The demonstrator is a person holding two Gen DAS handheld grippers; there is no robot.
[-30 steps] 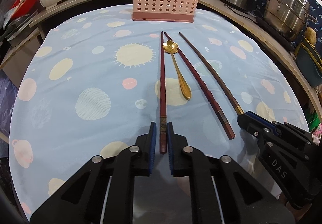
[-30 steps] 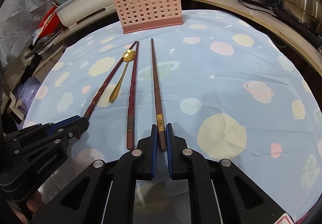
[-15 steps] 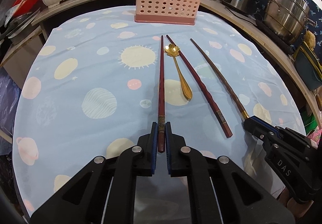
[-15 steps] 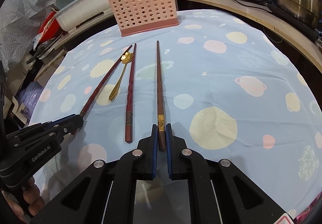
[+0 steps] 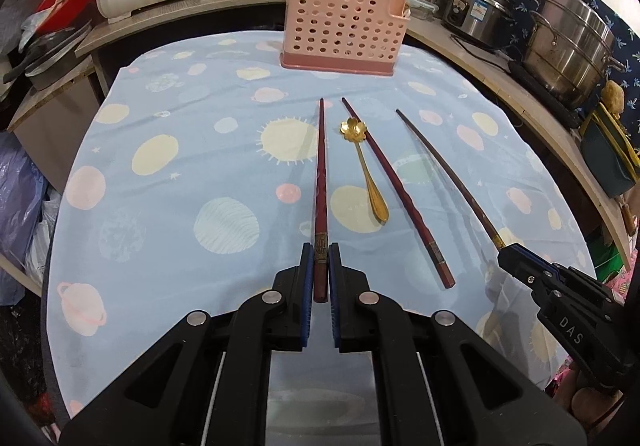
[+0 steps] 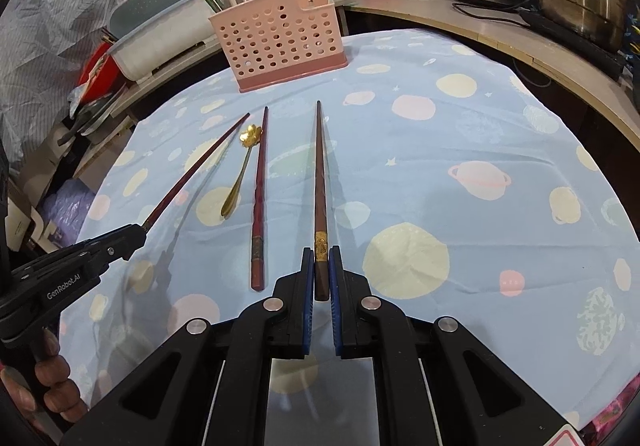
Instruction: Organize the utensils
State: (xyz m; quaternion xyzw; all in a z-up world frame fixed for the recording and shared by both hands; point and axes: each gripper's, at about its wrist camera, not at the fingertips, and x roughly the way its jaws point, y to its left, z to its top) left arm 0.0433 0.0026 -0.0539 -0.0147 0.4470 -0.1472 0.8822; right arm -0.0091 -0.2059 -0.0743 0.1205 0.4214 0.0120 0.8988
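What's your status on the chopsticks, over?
Left gripper shut on red chopstick. Right gripper shut on brown chopstick. Third chopstick and gold spoon on cloth. Path to pink basket clear.

A red chopstick (image 5: 320, 181) is clamped at its thick banded end by the left hand-held gripper (image 5: 320, 270), tip aimed at the pink holder (image 5: 343, 30). A brown chopstick (image 6: 320, 181) with a gold band sits likewise in the right hand-held gripper (image 6: 321, 270). Between these, a third red chopstick (image 5: 396, 191) lies flat, a gold flower-bowled spoon (image 5: 366, 169) just beside it, bowl toward the holder.
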